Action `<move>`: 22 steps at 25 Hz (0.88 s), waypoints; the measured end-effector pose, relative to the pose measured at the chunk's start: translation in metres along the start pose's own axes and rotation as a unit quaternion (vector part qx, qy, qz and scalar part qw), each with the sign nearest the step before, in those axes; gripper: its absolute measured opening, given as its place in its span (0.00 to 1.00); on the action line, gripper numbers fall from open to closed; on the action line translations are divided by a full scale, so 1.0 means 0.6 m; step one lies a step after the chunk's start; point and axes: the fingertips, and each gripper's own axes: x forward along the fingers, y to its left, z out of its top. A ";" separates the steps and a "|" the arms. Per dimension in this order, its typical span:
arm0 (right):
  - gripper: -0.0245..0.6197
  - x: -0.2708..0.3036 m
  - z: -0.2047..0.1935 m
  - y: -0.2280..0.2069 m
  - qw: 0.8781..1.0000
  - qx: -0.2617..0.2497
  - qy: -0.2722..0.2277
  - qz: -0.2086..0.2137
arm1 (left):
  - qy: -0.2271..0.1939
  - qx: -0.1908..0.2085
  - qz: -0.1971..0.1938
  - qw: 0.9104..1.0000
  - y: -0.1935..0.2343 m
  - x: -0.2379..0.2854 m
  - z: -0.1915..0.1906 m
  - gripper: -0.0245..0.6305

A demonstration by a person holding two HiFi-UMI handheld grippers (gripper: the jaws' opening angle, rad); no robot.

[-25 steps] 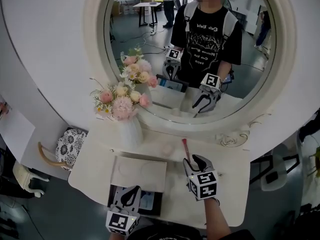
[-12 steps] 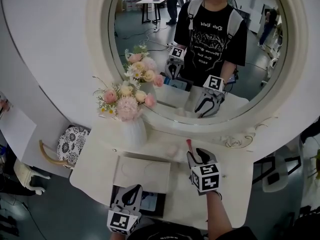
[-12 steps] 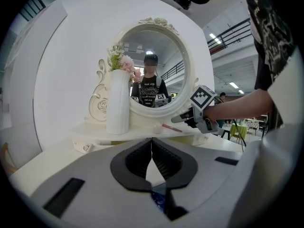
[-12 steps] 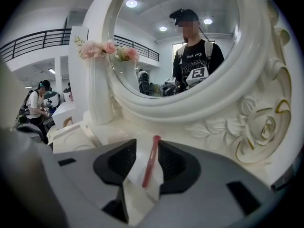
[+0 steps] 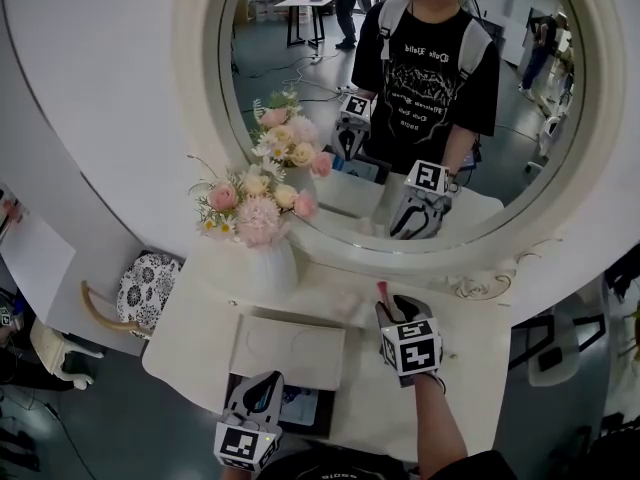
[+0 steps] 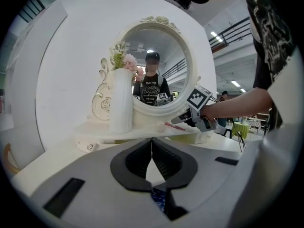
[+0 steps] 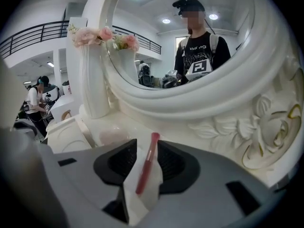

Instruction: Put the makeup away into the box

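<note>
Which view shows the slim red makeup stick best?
The right gripper view: the slim red makeup stick runs lengthwise between the open jaws of the right gripper. The head view shows only its tip beyond that gripper; the left gripper view shows it small and distant.

Red-pink makeup stick (image 7: 145,164), wht box (image 5: 290,352), wht vase (image 5: 268,265), pink/cream flowers (image 5: 255,204), blk-wht patterned bag (image 5: 140,293)

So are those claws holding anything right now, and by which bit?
Nothing looks gripped. A slim red makeup stick lies between the right gripper's jaws along its lower half, with gaps either side. The left gripper is shut, empty.
</note>
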 end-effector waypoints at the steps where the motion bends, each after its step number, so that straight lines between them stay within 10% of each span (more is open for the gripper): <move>1: 0.25 0.003 0.000 -0.002 1.000 0.001 0.002 -0.001 | 0.001 0.001 0.000 1.000 0.001 0.001 -0.001 0.06; 22: 0.18 0.033 -0.022 -0.015 0.999 0.007 0.047 -0.007 | 0.003 -0.008 0.035 0.999 0.054 0.000 0.004 0.06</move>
